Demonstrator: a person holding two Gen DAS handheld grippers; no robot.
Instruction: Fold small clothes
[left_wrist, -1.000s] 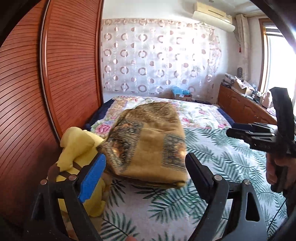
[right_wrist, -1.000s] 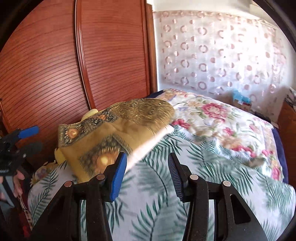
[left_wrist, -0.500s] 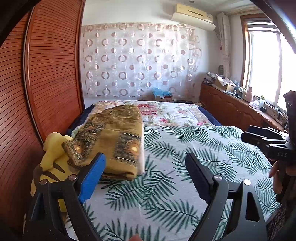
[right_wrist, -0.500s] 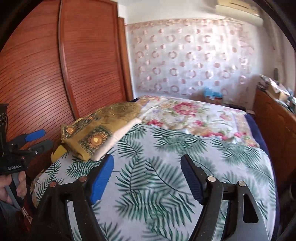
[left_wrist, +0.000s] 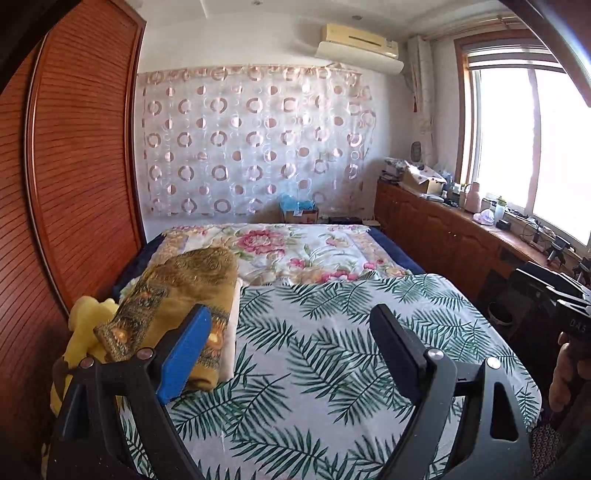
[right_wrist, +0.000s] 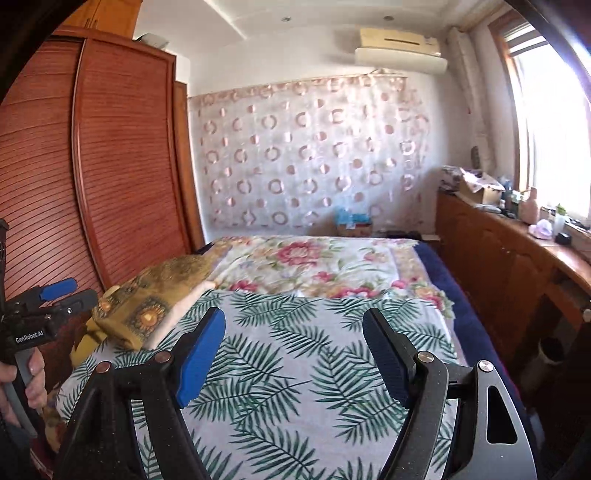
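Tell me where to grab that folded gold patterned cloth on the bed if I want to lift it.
Probably pinch the folded gold cloth at its near thick edge, coming from the foot of the bed. The stacked layers end there, facing the open left gripper, and bare sheet lies in front.

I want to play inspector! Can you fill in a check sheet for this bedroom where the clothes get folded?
Surface: bed with a palm-leaf sheet, floral quilt behind it.
Job's things: folded golden patterned cloth at the bed's left edge, a white layer showing under it.
Clutter: yellow plush toy beside the cloth; boxes and bottles on the wooden counter.
Grippers: left gripper open, nothing between its fingers; right gripper open, empty too.
Cables: a few dark wires on the counter by the window.
Surroundings: wooden wardrobe, circle-print curtain, air conditioner.
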